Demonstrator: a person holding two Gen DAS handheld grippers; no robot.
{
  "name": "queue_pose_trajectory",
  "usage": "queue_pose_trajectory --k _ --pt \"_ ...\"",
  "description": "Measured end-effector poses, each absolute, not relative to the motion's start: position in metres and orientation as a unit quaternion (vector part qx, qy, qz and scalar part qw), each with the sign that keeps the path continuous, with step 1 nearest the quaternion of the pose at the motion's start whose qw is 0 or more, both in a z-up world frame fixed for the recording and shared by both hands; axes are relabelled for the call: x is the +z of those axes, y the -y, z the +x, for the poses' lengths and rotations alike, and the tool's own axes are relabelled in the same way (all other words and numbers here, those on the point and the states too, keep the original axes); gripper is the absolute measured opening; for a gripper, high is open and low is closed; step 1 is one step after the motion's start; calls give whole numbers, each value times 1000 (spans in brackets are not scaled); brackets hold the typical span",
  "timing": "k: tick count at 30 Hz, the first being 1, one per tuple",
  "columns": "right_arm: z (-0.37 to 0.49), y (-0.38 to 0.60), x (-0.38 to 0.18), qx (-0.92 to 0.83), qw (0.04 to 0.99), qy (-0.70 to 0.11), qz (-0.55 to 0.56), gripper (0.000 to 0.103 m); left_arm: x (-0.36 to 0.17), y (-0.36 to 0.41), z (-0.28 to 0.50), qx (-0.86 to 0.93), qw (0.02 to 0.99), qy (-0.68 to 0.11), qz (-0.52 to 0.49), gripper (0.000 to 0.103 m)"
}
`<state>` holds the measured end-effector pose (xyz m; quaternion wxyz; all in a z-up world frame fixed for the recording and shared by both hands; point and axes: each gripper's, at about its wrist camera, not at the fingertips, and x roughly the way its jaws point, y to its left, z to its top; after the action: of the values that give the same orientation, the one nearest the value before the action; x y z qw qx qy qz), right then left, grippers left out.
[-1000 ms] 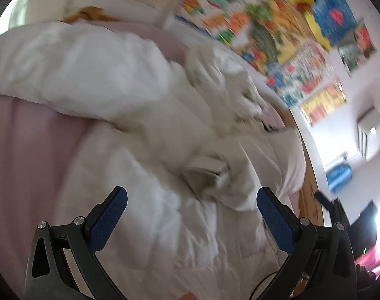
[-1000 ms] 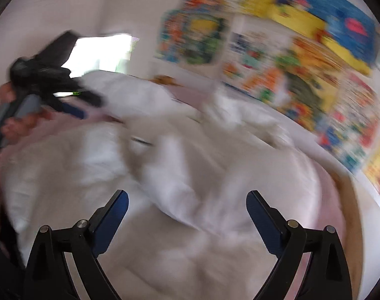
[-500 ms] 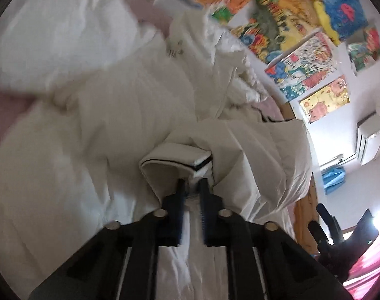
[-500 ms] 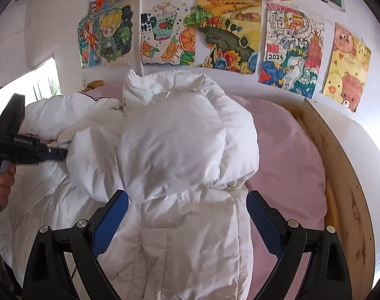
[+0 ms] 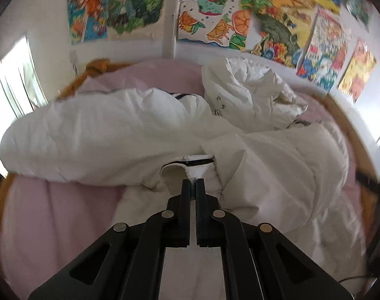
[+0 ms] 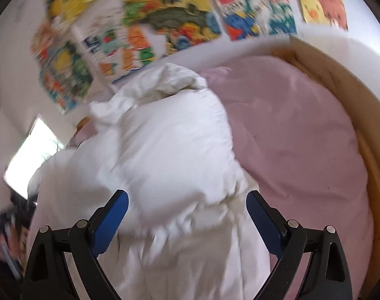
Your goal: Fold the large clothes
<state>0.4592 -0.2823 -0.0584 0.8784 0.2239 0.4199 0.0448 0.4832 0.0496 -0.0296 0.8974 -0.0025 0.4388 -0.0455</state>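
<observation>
A large white puffy jacket (image 5: 109, 137) lies spread on a pink bed sheet (image 5: 52, 220). Its hood (image 5: 247, 100) is bunched up at the far side, and one sleeve stretches to the left. My left gripper (image 5: 193, 181) is shut on the jacket's edge beside a cuff with a dark trim line (image 5: 190, 165). In the right wrist view the jacket (image 6: 169, 150) fills the middle, blurred. My right gripper (image 6: 187, 200) is open with its blue pads (image 6: 112, 215) either side of the jacket's fabric, holding nothing.
A wooden bed frame (image 6: 360, 115) curves round the right of the pink sheet (image 6: 297, 135). Colourful drawings (image 5: 210, 17) cover the wall behind the bed. A bright window (image 5: 12, 87) is at the left. My other hand and gripper show blurred at the right wrist view's left edge (image 6: 4, 220).
My left gripper has closed on the jacket's edge near the cuff and lifted its view toward the wall. My right gripper has stayed open and shifted over the jacket.
</observation>
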Motion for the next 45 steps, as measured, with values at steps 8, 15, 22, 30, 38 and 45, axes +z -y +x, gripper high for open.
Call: queue_pose_trajectory --k 8,15,22,30,38,45 --pt "535 254 -74 -45 902 -426 51 103 -66 -47 492 3 884 -467 28 2" --pt "543 241 -137 -72 889 -453 3 102 -123 -68 504 44 849 -527 12 0" --pt "533 242 -122 -80 906 -416 7 103 -92 -90 467 0 887 -456 -71 0" --pt "494 203 -48 -43 945 -323 6 103 -50 -94 440 -53 895 -425 -122 24" --pt "504 128 -78 12 932 -347 -106 103 -61 -66 466 -49 897 -428 -101 49" --pt "520 126 -113 16 924 -374 -82 103 -100 -64 492 -14 880 -468 -75 51"
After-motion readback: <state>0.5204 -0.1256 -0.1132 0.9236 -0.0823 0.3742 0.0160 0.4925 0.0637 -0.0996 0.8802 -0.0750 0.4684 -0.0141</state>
